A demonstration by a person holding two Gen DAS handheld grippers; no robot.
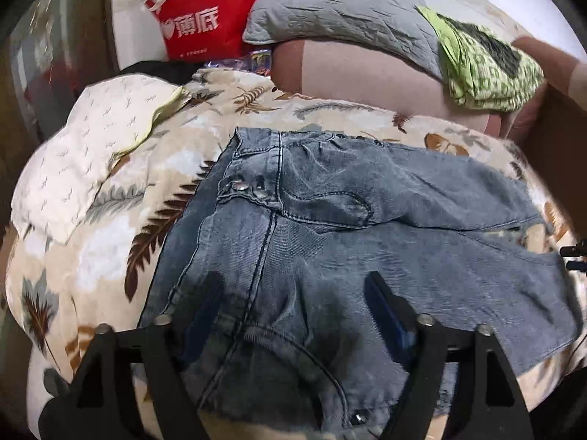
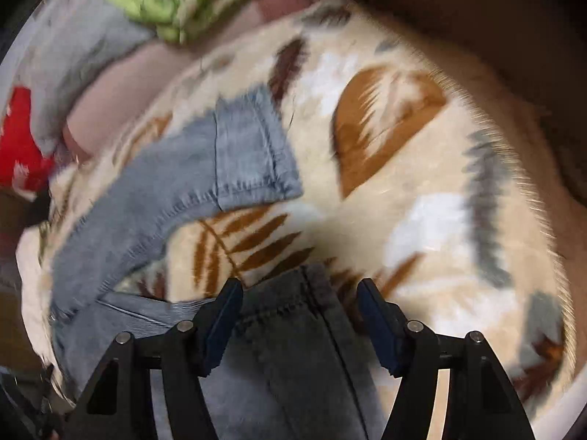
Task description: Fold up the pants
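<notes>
Blue-grey denim pants (image 1: 330,227) lie on a cream leaf-print blanket (image 1: 110,220), waistband with metal buttons toward the far left, legs running right. My left gripper (image 1: 293,293) is open just above the seat of the pants, its fingers (image 1: 385,304) spread over the denim. In the right wrist view, which is blurred, my right gripper (image 2: 299,293) is open with a pant-leg hem (image 2: 293,330) lying between its fingers. The other leg's cuffed hem (image 2: 253,154) lies further ahead on the blanket (image 2: 403,146).
A grey pillow (image 1: 341,11), a green patterned cloth (image 1: 484,62) and a red bag (image 1: 205,14) sit at the back. A white quilt (image 1: 84,146) lies left of the pants. The blanket's edge (image 2: 532,183) drops off at the right.
</notes>
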